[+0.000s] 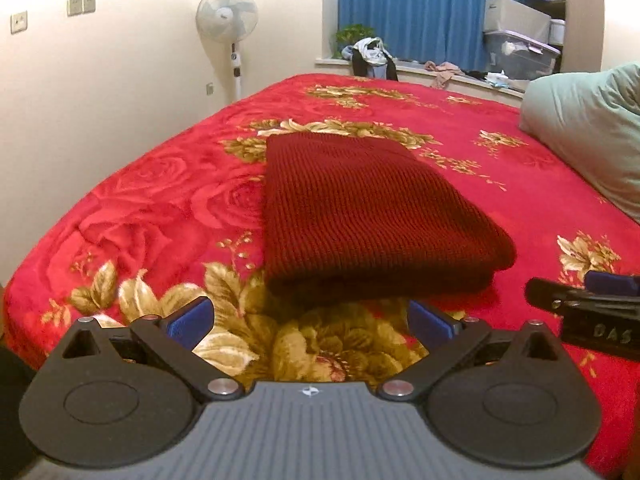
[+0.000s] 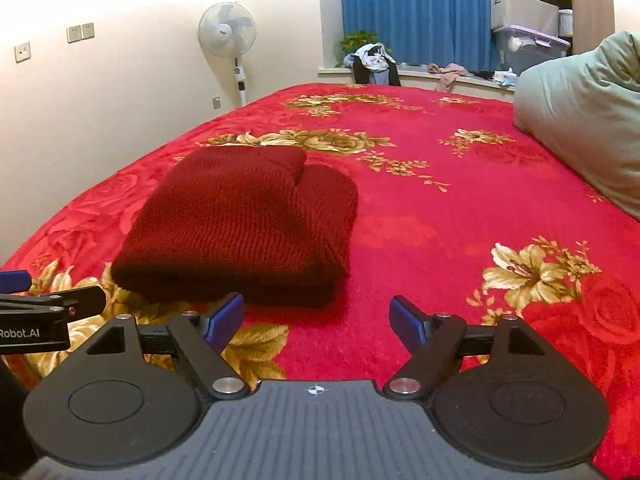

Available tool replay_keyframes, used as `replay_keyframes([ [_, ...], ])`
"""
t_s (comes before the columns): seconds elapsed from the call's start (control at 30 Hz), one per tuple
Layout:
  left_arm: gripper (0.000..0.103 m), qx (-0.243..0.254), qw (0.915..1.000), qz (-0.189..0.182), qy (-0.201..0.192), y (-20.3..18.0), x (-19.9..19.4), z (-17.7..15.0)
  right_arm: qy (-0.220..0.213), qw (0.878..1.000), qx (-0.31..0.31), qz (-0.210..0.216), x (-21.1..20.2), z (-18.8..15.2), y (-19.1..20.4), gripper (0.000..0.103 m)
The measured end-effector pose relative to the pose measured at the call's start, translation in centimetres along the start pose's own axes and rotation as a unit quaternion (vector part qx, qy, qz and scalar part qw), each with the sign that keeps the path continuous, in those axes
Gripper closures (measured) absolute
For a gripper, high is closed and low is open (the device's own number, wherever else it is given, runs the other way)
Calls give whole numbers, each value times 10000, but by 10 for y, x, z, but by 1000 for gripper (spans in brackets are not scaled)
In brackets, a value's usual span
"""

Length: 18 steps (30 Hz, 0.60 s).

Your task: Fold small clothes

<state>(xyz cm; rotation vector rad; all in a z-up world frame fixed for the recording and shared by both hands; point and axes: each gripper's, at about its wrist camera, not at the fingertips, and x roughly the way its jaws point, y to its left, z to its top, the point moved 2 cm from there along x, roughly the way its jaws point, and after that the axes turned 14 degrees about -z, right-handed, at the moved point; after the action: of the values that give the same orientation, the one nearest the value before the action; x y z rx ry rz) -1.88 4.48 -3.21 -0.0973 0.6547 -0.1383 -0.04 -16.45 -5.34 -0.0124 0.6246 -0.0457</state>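
A dark red knitted garment point(image 1: 360, 216) lies folded into a thick rectangle on the red flowered bedspread point(image 1: 152, 216). It also shows in the right wrist view point(image 2: 244, 228), left of centre. My left gripper point(image 1: 310, 320) is open and empty, just short of the garment's near edge. My right gripper point(image 2: 318, 320) is open and empty, to the right of the garment's near corner. Each gripper shows at the side of the other's view: the right one point(image 1: 592, 300), the left one point(image 2: 48, 308).
A pale green pillow point(image 1: 592, 132) lies at the bed's right side. A standing fan point(image 1: 228, 16) is by the far wall. A windowsill with clothes point(image 1: 372, 56) and storage boxes point(image 1: 520, 44) runs behind the bed, under a blue curtain point(image 1: 420, 4).
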Motion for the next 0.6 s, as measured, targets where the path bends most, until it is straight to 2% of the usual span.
replay_keyframes([
  [0.1,0,-122,9998,-119,60,-3,5,1,0,10000,-19,48,0,-3,7,22],
  [0.6,0,-67,9999,-97,-3,-8,6,1,-167,9996,-183,109,-6,-4,14,22],
])
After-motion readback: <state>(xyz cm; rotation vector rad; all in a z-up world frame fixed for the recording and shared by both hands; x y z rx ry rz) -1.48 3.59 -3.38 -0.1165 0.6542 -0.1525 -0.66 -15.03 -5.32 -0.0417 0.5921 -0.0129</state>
